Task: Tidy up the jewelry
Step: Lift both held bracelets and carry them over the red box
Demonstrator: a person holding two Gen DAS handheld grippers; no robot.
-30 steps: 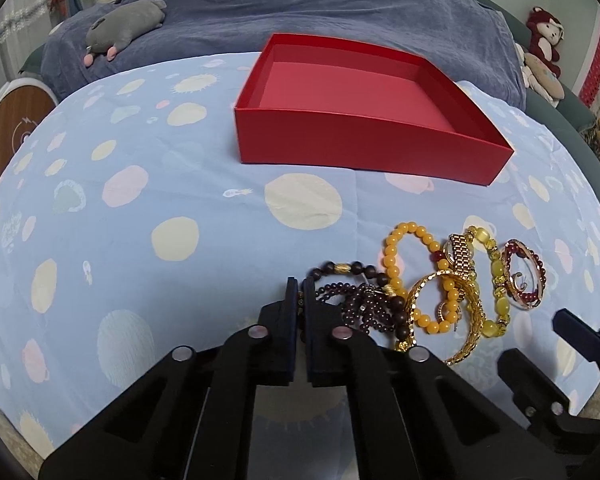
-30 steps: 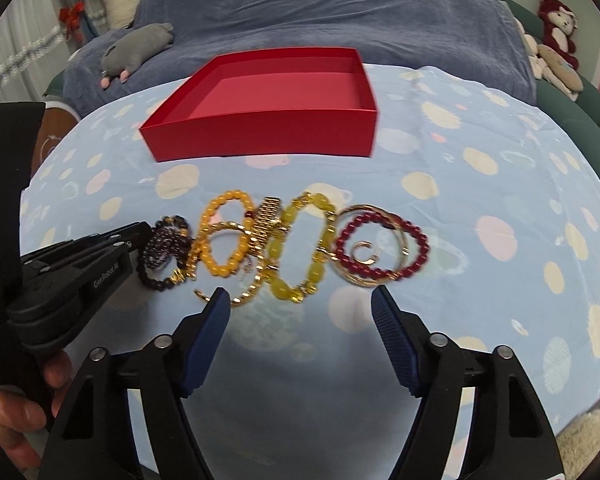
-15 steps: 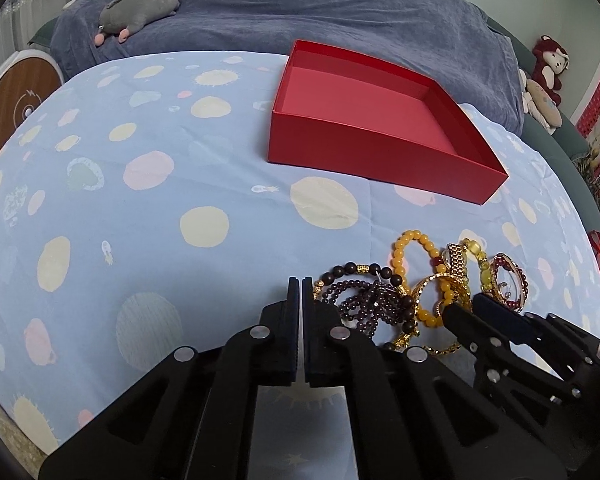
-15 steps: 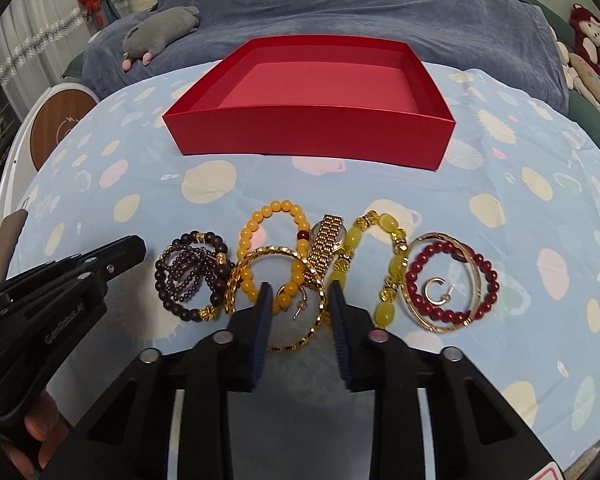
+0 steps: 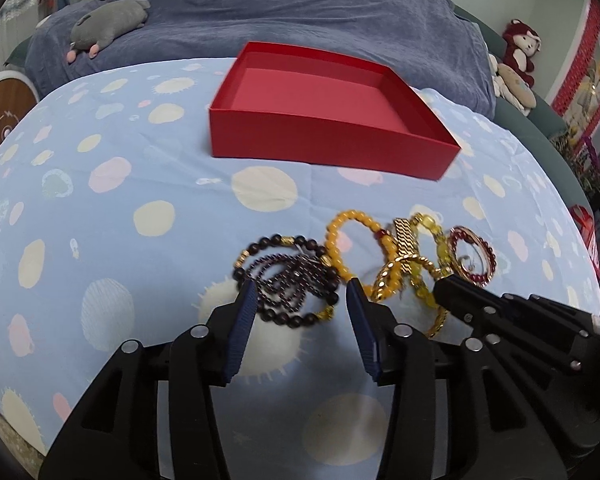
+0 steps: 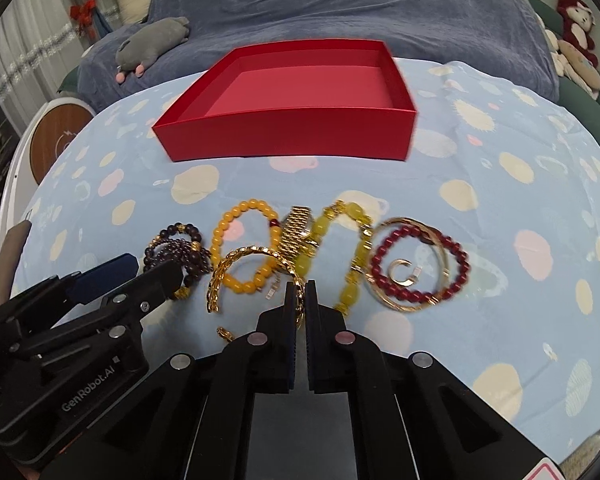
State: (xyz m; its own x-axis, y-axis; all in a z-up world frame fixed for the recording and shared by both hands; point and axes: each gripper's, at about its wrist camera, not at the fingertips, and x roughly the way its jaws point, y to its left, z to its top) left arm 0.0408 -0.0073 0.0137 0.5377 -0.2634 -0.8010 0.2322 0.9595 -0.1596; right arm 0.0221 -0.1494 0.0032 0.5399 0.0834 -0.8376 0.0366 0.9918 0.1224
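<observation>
Several bracelets lie in a row on the spotted blue cloth. My left gripper [image 5: 300,294] is open, its fingers either side of the dark purple bead bracelets [image 5: 288,280], which also show in the right wrist view [image 6: 180,254]. My right gripper [image 6: 300,294] is shut on the gold chain bangle [image 6: 252,256], which is tilted up at its near edge. An orange bead bracelet [image 6: 246,240], a gold watch band [image 6: 298,230], a yellow bead bracelet [image 6: 354,248] and a dark red bead bracelet with gold rings [image 6: 424,268] lie beside it. The empty red box [image 6: 300,96] stands behind.
A grey plush toy [image 6: 152,42] lies on the dark blue blanket [image 6: 340,8] behind the box. Stuffed animals [image 6: 576,28] sit at the far right. A round wooden-faced device [image 6: 56,144] stands at the left edge.
My left gripper has opened and moved right around the purple beads. My right gripper has closed on the gold bangle and lifted its near edge.
</observation>
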